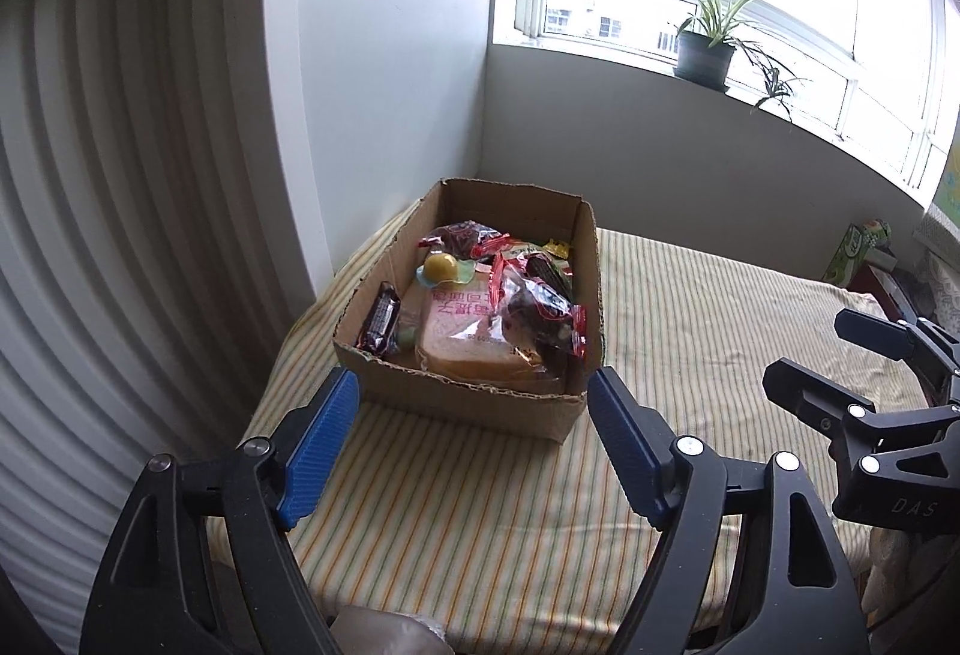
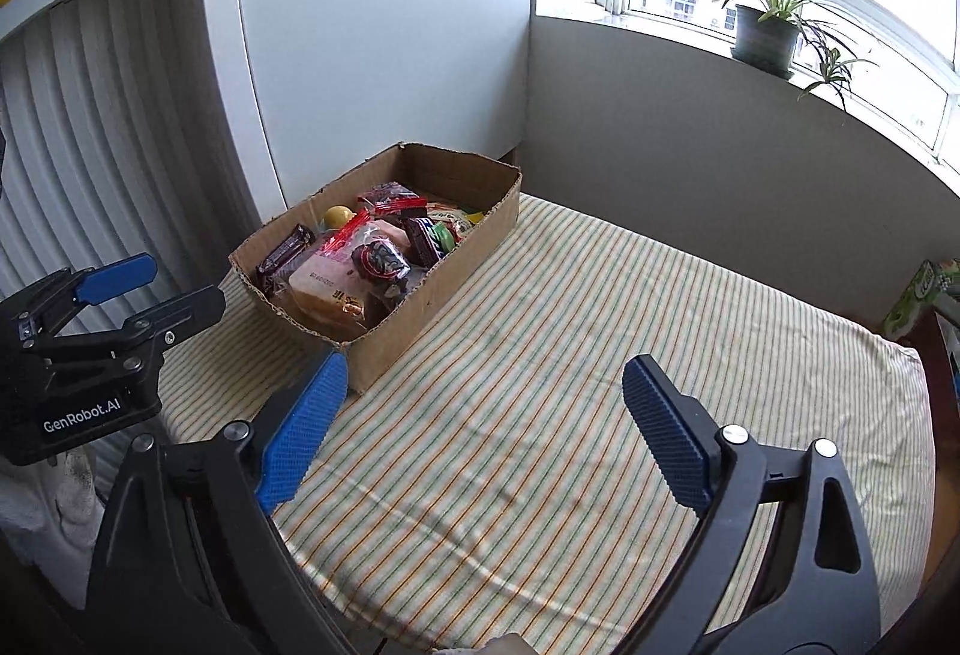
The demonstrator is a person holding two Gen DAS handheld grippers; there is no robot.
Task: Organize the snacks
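Nearest us, left gripper (image 1: 474,403) and right gripper (image 2: 483,397): ribbed blue pads, jaws apart, nothing between. Below, striped, wrinkled cloth (image 2: 540,385). At its far left corner we note a ragged-rimmed cardboard box (image 1: 480,403) heaped with crinkly wrapped snacks (image 1: 480,313). Beyond, potted plant (image 1: 705,51).

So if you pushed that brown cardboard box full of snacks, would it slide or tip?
The brown cardboard box is low and wide, so it would probably slide. The striped cloth might bunch beneath it. Its torn walls look fairly soft.
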